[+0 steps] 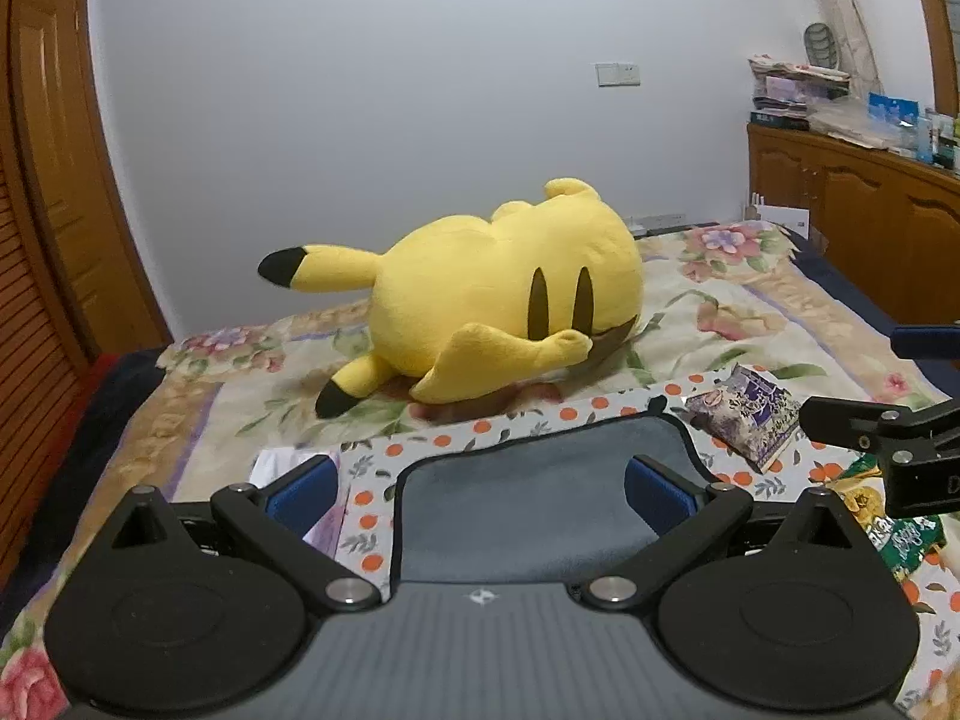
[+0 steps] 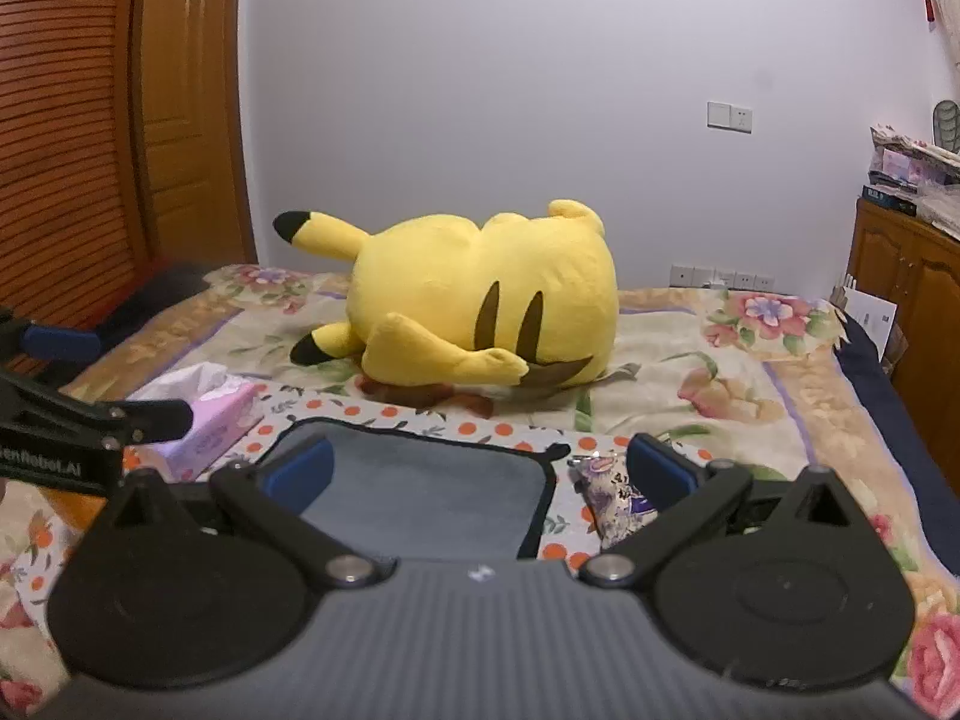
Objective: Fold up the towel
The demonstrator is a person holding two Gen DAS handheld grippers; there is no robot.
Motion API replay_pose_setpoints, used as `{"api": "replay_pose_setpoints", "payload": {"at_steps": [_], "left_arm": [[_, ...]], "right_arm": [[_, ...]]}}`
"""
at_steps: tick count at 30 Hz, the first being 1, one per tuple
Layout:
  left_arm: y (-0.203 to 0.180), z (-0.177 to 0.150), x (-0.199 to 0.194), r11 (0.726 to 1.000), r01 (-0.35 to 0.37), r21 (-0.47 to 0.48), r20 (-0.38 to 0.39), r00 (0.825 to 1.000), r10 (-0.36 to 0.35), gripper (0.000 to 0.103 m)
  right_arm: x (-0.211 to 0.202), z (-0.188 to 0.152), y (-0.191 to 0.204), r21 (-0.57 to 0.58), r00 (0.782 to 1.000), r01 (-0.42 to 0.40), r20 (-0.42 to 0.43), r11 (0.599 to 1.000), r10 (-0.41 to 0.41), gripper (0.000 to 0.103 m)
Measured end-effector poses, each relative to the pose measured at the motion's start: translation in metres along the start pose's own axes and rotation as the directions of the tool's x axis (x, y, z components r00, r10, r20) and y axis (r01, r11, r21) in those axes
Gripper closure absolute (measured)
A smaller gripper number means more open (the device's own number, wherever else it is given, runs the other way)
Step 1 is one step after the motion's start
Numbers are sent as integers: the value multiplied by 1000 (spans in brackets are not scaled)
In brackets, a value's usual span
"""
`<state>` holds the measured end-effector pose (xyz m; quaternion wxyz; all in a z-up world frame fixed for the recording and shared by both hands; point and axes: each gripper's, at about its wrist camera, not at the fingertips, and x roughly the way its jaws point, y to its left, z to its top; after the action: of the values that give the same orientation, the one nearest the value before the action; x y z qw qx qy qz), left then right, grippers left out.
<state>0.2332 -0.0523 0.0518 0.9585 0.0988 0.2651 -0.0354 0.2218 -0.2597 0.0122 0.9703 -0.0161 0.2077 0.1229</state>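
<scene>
A grey towel (image 1: 528, 492) with a black hem lies flat on an orange-dotted cloth (image 1: 480, 432) on the bed. My left gripper (image 1: 480, 495) is open and empty, hovering over the towel's near part, its blue pads (image 1: 303, 495) wide apart. In the right wrist view the towel (image 2: 420, 492) lies just ahead. My right gripper (image 2: 480, 474) is open and empty above the towel's right side. The right gripper shows at the right edge of the left wrist view (image 1: 888, 438); the left gripper shows at the left edge of the right wrist view (image 2: 90, 414).
A large yellow plush toy (image 1: 498, 294) lies on the floral bedspread (image 1: 750, 300) behind the towel. A purple snack packet (image 1: 750, 414) lies right of the towel, a pink tissue pack (image 2: 210, 414) left of it. A green packet (image 1: 888, 522) lies at right. Wooden cabinets (image 1: 870, 210) stand at right.
</scene>
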Motion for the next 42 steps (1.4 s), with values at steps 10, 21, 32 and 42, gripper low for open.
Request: {"api": "replay_pose_setpoints", "payload": {"at_steps": [10, 21, 32, 42], "left_arm": [[0, -3, -47, 1000, 27, 4, 10, 1000, -27, 0], [6, -11, -89, 1000, 26, 5, 28, 999, -26, 0], [16, -18, -126, 1000, 22, -20, 39, 999, -21, 0], [14, -36, -153, 999, 30, -20, 38, 999, -29, 0]], "right_arm": [[-36, 5, 13, -17, 1000, 4, 15, 1000, -3, 0], [-69, 10, 27, -21, 1000, 6, 28, 1000, -5, 0], [-103, 10, 34, -9, 999, 9, 43, 1000, -9, 0], [-130, 2, 40, 14, 999, 7, 54, 1000, -8, 0]]}}
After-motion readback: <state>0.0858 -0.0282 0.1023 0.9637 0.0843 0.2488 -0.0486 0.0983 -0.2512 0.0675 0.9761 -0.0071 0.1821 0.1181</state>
